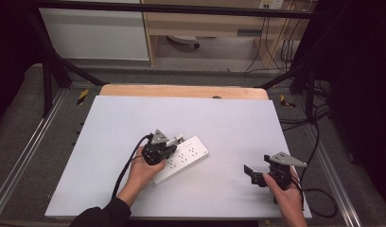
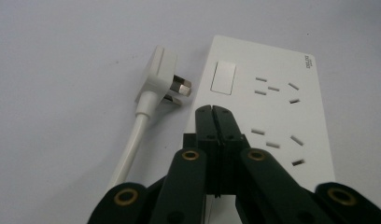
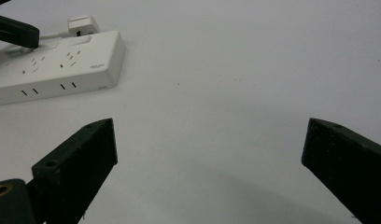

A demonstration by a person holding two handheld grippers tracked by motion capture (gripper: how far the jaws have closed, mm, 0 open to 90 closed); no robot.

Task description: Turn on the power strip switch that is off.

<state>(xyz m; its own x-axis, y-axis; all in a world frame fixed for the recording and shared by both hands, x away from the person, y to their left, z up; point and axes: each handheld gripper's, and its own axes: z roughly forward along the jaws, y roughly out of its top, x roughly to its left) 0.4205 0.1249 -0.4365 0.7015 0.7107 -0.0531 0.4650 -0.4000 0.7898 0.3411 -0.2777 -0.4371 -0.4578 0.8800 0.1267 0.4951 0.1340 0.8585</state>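
Note:
A white power strip point(image 1: 184, 158) lies flat near the middle of the white table top point(image 1: 134, 118). Its own white plug point(image 2: 161, 72) rests unplugged on the table beside the strip point(image 2: 272, 112), prongs pointing at the switch end, cord point(image 2: 130, 149) trailing back. My left gripper point(image 1: 172, 144) hovers over the strip near its switch, jaws pressed together point(image 2: 213, 111) with nothing between them. My right gripper point(image 1: 257, 166) sits at the front right of the table, apart from the strip point(image 3: 58, 65), with its jaws spread wide point(image 3: 209, 154) over bare table. The plug point(image 3: 83, 23) lies behind the strip there.
The white top rests on a wooden table whose far edge point(image 1: 181, 91) shows. Black frame legs point(image 1: 49, 80) stand at the left and right, and cables point(image 1: 319, 142) lie on the floor at the right. A wooden cabinet point(image 1: 205, 28) stands behind.

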